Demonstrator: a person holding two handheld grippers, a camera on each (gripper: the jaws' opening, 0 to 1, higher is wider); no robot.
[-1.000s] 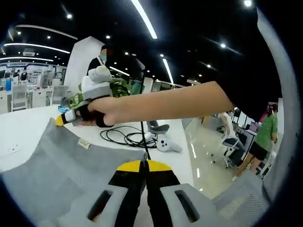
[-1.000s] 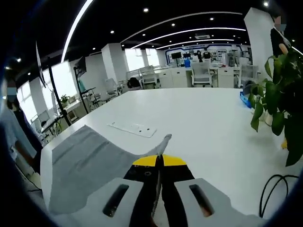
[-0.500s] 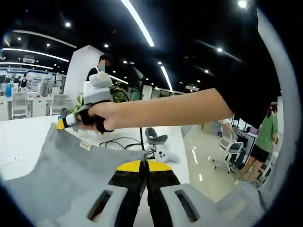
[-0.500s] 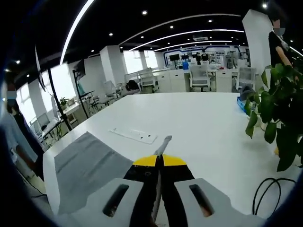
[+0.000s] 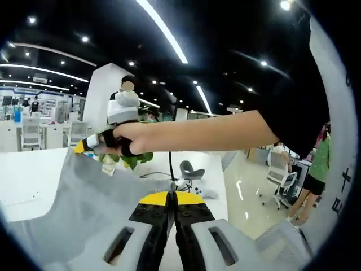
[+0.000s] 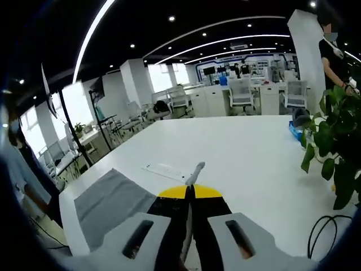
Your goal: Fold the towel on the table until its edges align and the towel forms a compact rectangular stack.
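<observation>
The grey towel hangs lifted, stretched between both grippers. My left gripper is shut on one corner of it, yellow tips pressed together over the cloth. Across the left gripper view a person's hand and bare arm hold my right gripper, which pinches the far corner. In the right gripper view my right gripper is shut, and a tip of the towel sticks out past its jaws. The rest of the towel drapes down to the white table at the lower left.
A flat white strip lies on the table just beyond the towel. A potted plant, a black cable and a small blue box sit at the right. A person stands off to one side.
Both grippers have risen, still shut on the towel corners. More cloth is off the table and less of it lies flat.
</observation>
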